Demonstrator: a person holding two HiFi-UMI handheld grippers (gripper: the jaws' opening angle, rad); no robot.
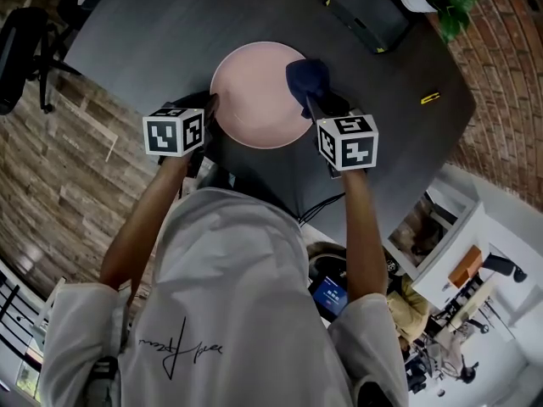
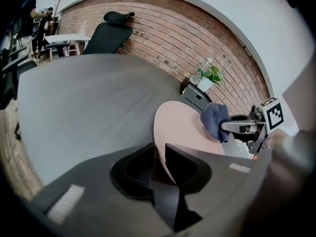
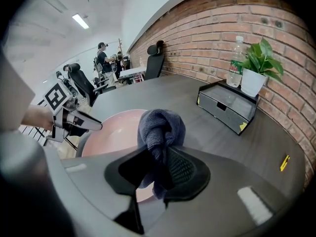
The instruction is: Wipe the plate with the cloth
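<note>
Head view: one pink plate [image 1: 254, 96] sits on the dark bench [image 1: 144, 41], with one blue cloth [image 1: 308, 76] bunched at its right rim. Of two grippers, the left gripper [image 1: 210, 110] clamps the plate's left edge in its fingers [image 2: 185, 168]. The right gripper [image 1: 316, 104] pinches the cloth between its fingers [image 3: 181, 169].

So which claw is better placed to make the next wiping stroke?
Right, I'd say. The right claw is shut on the blue cloth at the pink plate's right edge, while the left claw grips its left rim, apparently steadying it.
</note>
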